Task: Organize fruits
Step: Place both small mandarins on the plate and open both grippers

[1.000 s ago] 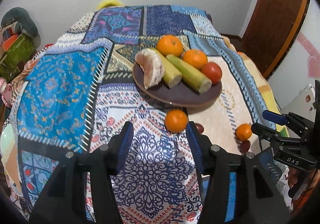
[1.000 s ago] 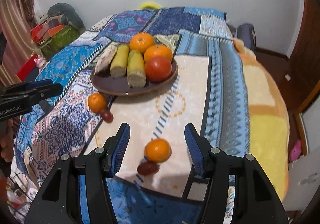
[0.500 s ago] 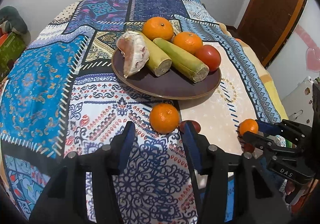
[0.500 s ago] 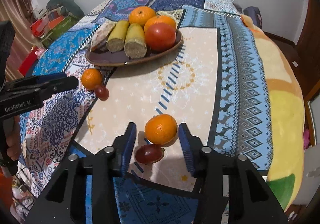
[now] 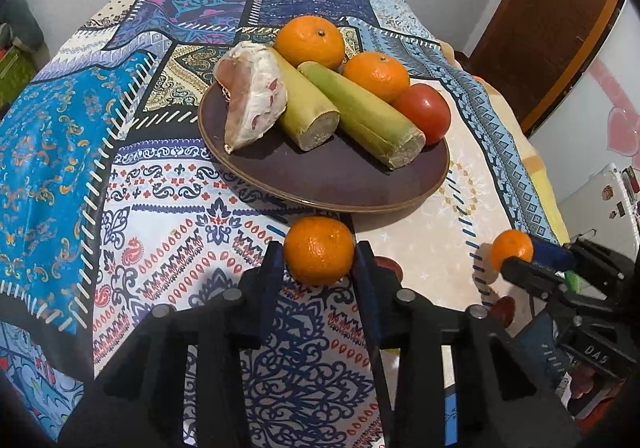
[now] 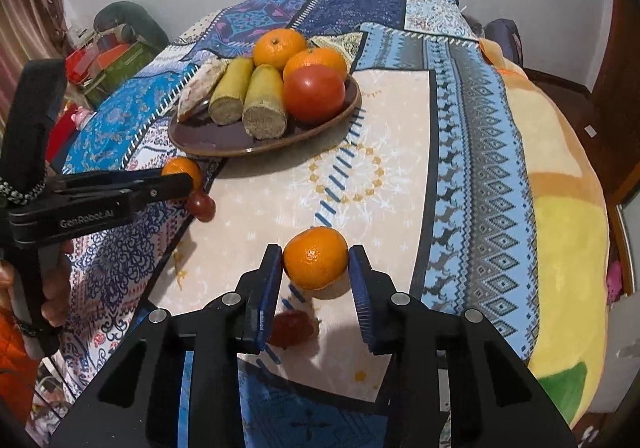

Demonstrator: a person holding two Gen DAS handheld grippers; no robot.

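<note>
A brown plate on the patterned cloth holds two oranges, a red tomato, two green cane pieces and a pale fruit wedge. My left gripper is shut on a loose orange, with its pads touching both sides, just in front of the plate. My right gripper is shut on another loose orange on the beige cloth. A small dark red fruit lies under the right gripper; another lies by the left gripper.
The cloth-covered bed fills both views. A yellow blanket hangs at its right side. Boxes and bags stand at the far left by the wall. A wooden door is at the right.
Both grippers moved forward and closed in on their oranges; each orange now sits between the pads. The plate looks nearer in both views.
</note>
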